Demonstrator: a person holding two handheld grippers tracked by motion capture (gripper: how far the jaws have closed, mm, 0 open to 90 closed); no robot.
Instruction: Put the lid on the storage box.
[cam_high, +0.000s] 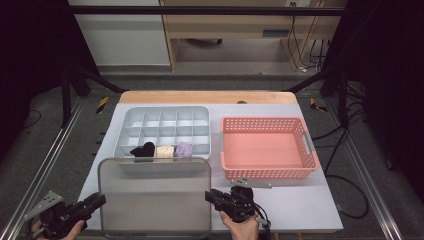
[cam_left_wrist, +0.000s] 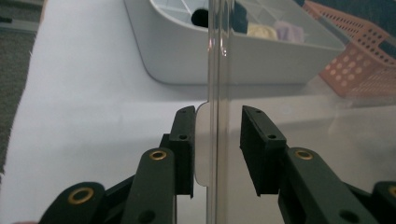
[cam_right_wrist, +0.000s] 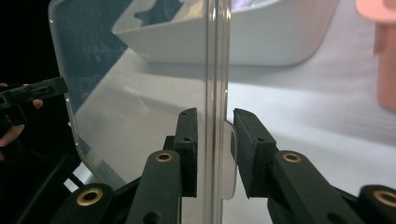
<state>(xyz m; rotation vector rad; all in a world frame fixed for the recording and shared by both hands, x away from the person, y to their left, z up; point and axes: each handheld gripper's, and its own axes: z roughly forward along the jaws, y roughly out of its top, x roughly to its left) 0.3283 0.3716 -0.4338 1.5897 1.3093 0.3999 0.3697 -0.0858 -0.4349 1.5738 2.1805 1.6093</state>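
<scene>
A clear plastic lid (cam_high: 155, 195) stands on edge near the table's front, just before a grey compartment tray (cam_high: 121, 135). My left gripper (cam_high: 102, 199) is at the lid's left edge and my right gripper (cam_high: 207, 195) at its right edge. In the left gripper view the lid's edge (cam_left_wrist: 218, 70) runs between the open jaws (cam_left_wrist: 217, 116), with a gap on the right side. In the right gripper view the lid's edge (cam_right_wrist: 217, 70) sits between the jaws (cam_right_wrist: 215, 116), with a narrow gap on the left. The tray's front row holds a black (cam_high: 143, 149), a cream (cam_high: 165, 151) and a lilac (cam_high: 183, 149) bundle.
A pink perforated basket (cam_high: 265, 120) stands to the right of the tray, with nothing in it. The white mat ends close behind both hands at the table's front edge. Metal rails run along both sides of the table.
</scene>
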